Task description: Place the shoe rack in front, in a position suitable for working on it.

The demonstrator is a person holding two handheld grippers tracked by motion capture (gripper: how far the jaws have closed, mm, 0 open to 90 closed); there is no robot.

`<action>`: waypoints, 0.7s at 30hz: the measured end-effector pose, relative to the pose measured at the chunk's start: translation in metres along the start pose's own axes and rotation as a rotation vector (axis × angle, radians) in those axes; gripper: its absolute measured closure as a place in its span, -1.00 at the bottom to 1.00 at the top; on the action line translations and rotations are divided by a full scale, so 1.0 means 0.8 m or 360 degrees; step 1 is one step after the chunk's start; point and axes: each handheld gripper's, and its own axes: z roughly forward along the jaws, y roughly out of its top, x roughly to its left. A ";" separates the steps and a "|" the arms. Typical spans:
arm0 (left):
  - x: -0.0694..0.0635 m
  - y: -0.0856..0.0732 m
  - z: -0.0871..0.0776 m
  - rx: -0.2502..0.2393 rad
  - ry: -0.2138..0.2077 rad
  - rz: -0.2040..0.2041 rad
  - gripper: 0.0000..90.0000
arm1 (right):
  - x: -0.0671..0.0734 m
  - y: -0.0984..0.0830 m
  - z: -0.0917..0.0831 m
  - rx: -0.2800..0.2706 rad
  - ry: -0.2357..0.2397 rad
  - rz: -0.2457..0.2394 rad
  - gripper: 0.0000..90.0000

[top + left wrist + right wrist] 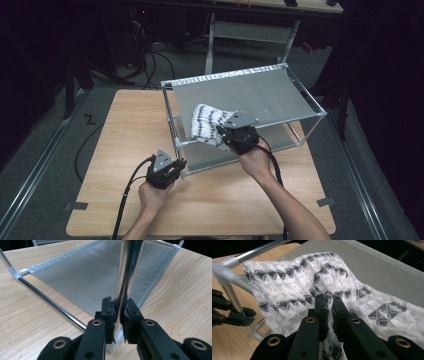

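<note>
Left hand-held gripper [119,315] is clamping the chrome upright post [127,275] at the near-left corner of the two-tier metal rack [300,100], likely steadying it. Right hand-held gripper [329,307] is pinching the white-and-grey knitted cloth [294,290], draping it over the top shelf's near-left corner on the worktop [125,140].

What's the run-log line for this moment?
left gripper: shut on rack post | right gripper: shut on towel | towel: draped over rack's top shelf
</note>
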 end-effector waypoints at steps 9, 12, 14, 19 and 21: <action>0.000 0.000 0.000 0.0000 -0.0001 -0.0006 0.80 | 0.001 -0.003 -0.005 -0.0033 0.0026 0.0040 0.90; 0.000 0.001 0.000 0.0002 -0.0004 -0.0006 0.80 | 0.014 0.003 -0.002 -0.0049 0.0067 0.0010 0.90; 0.000 0.001 0.000 0.0004 -0.0005 -0.0007 0.80 | 0.021 0.006 -0.001 -0.0058 0.0090 -0.0007 0.90; 0.000 0.001 0.000 0.0004 -0.0006 -0.0005 0.80 | 0.034 0.011 0.001 -0.0071 0.0127 -0.0034 0.90; 0.000 0.001 0.000 0.0003 -0.0006 -0.0005 0.80 | 0.034 0.011 0.000 -0.0071 0.0124 -0.0046 0.90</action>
